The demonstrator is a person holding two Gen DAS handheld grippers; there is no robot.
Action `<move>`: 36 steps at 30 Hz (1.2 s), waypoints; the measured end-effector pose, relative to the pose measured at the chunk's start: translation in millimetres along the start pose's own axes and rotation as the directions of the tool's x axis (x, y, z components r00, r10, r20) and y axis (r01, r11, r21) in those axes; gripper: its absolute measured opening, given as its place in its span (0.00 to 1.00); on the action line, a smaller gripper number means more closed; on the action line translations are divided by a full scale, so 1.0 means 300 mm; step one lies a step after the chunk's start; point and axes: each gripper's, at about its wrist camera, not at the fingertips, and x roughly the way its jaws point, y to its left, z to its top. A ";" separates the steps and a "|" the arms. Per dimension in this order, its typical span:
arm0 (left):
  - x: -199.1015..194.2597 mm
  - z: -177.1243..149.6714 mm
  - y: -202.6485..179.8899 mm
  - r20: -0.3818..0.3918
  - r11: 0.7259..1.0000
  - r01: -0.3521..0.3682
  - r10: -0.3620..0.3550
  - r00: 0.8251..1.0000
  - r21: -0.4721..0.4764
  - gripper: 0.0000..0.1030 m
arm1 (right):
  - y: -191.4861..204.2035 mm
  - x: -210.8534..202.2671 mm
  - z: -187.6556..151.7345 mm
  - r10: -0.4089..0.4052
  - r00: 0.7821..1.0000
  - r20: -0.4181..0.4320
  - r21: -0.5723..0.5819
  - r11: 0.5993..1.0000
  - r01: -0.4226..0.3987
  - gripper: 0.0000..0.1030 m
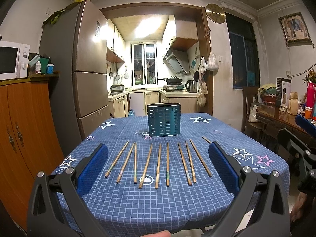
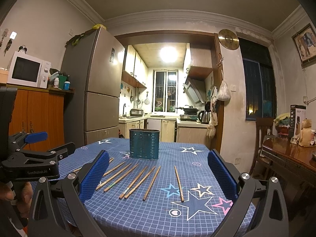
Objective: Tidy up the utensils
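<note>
Chopsticks (image 1: 158,164) lie in a loose row on the bench (image 1: 138,207), just in front of the green holder (image 1: 164,119), none inside either set of jaws. Left gripper (image 1: 158,169) jaws wide apart, empty, level above the row. Right gripper (image 2: 158,175) same, beside it.

A home dining room: fridge (image 1: 79,63), microwave (image 1: 11,60), kitchen stove (image 1: 173,86) beyond
</note>
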 end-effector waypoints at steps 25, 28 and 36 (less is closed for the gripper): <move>0.262 -0.055 0.308 -0.161 0.992 -0.110 0.098 0.982 -0.069 0.95 | 0.016 0.264 -0.110 0.099 0.973 -0.208 -0.015 0.994 -0.104 0.88; 0.301 -0.084 0.389 -0.199 0.987 -0.150 0.136 0.971 -0.057 0.93 | 0.025 0.335 -0.172 0.157 0.940 -0.303 0.027 0.987 -0.156 0.56; 0.414 -0.163 0.482 -0.355 0.993 -0.100 0.069 0.932 -0.067 0.79 | 0.063 0.548 -0.317 0.199 0.852 -0.485 0.102 0.980 -0.171 0.38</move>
